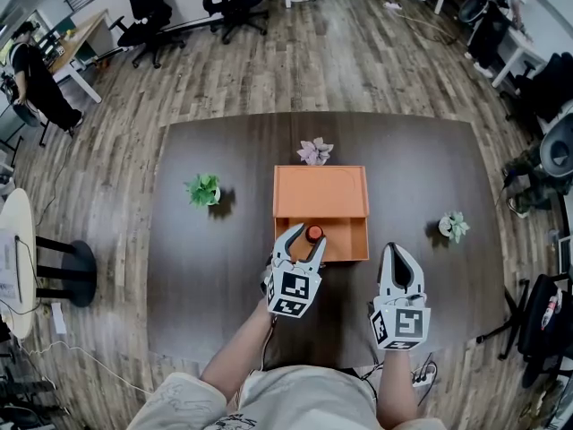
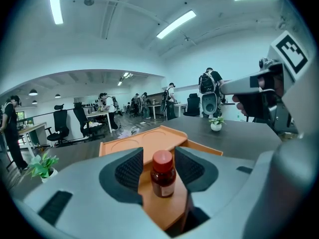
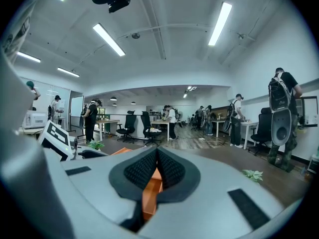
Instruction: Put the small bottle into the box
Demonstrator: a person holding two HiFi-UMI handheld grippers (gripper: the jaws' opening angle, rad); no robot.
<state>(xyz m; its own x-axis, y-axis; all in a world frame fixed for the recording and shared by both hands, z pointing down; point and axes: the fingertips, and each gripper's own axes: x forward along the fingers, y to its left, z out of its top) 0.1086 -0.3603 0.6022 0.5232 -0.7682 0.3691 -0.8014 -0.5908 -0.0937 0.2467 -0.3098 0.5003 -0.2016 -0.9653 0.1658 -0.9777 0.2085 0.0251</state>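
Small bottle [image 2: 163, 176] stands btwn left hand-held gripper [image 2: 159, 158]'s parted jaws, w/o contact.

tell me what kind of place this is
Probably an open-plan office or lab: black wheeled office chairs by desks, long ceiling strip lights, and people standing at workstations across a grey-brown wood-plank floor.

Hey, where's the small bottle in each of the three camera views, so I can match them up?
Head view: small bottle centre, at the orange box's near edge, between the left gripper's jaws.
Left gripper view: small bottle low centre, upright between open jaws.
Right gripper view: not in it.
Shared landmark: the orange box.
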